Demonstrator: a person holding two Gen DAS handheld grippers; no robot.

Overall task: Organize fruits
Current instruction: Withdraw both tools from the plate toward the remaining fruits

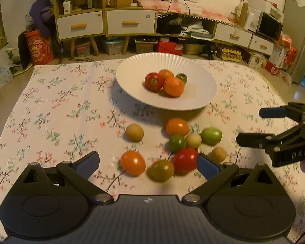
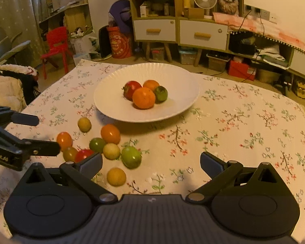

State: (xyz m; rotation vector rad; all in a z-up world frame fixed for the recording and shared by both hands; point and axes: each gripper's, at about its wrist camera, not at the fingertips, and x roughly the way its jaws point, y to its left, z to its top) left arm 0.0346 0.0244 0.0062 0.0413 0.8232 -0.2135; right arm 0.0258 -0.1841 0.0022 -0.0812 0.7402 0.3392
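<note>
A white plate [image 1: 132,85] [image 2: 111,103] at the table's far middle holds a red tomato [image 1: 153,82], two orange ones and a green one. Several loose fruits lie on the floral cloth in front of it. My left gripper [image 1: 148,163] [image 2: 46,134] is open just above the cloth. An orange tomato [image 1: 132,162], an olive-green one [image 1: 161,170] and a red one [image 1: 185,159] lie between its fingers, untouched. My right gripper [image 2: 151,162] [image 1: 251,126] is open to the right of the cluster. A yellow fruit [image 2: 116,176] and a light green one [image 2: 131,157] lie by its left finger.
The floral tablecloth [image 2: 233,132] covers the whole table. A pale coat [image 2: 4,89] lies off the table's left edge, with a red chair [image 2: 57,44] behind it. Drawers and shelves [image 1: 103,22] line the far wall.
</note>
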